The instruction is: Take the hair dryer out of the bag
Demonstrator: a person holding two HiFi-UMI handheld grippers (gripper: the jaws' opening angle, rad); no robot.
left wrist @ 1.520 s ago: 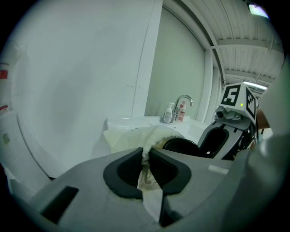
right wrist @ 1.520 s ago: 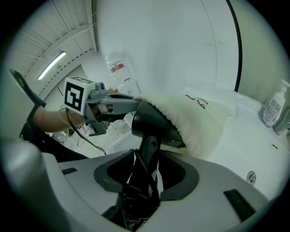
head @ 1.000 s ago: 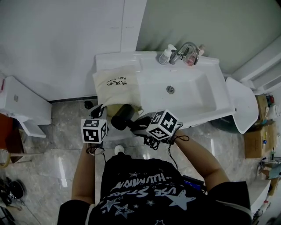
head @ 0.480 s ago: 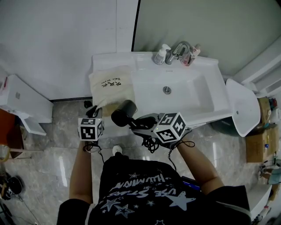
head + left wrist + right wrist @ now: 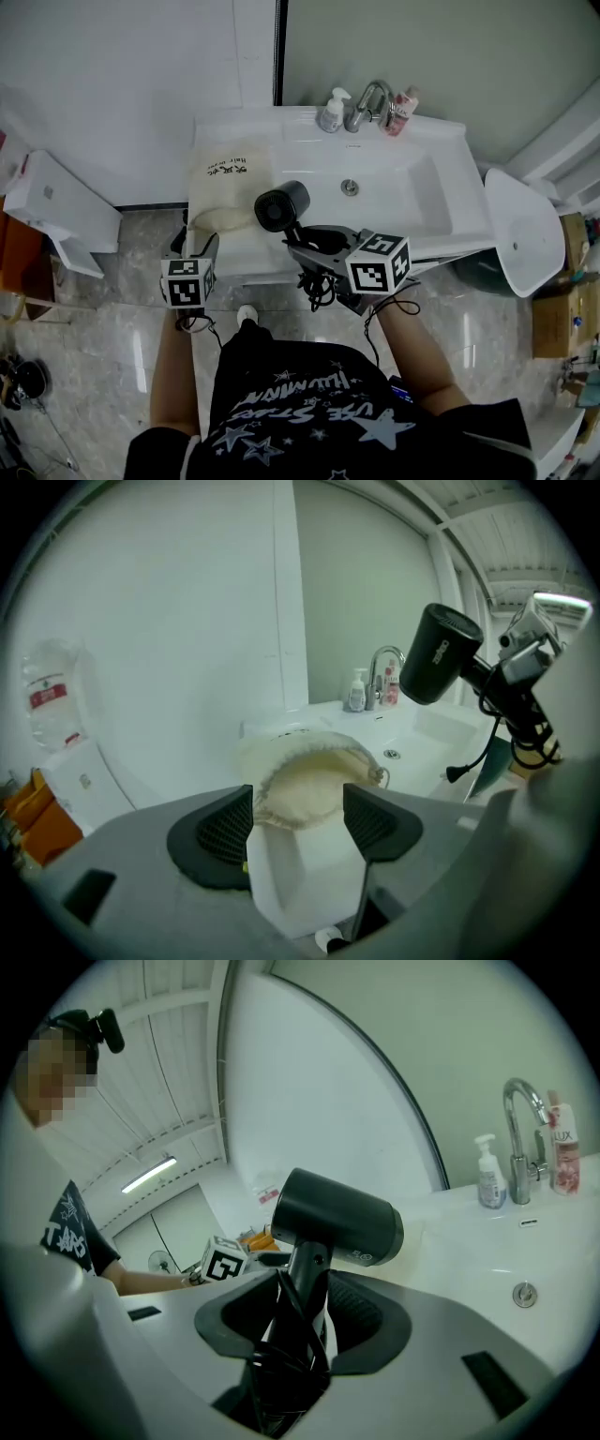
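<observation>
On white counter (image 5: 281,131), cream bag (image 5: 225,187) lies beside basin (image 5: 394,197); grey floor (image 5: 94,337) below.

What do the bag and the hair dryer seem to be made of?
The bag looks like cream woven cloth, probably cotton or canvas, with a matte finish: it slumps and wrinkles, and its mouth is gathered. The hair dryer is probably hard plastic, dark and smooth with a faint sheen: its shell has a clean moulded shape.

Black hair dryer (image 5: 281,205) is airborne — handle clamped in the right hand-held gripper (image 5: 305,242). Cream drawstring bag (image 5: 228,187) lies slack on the surface (image 5: 214,131) at its 9 o'clock.
</observation>
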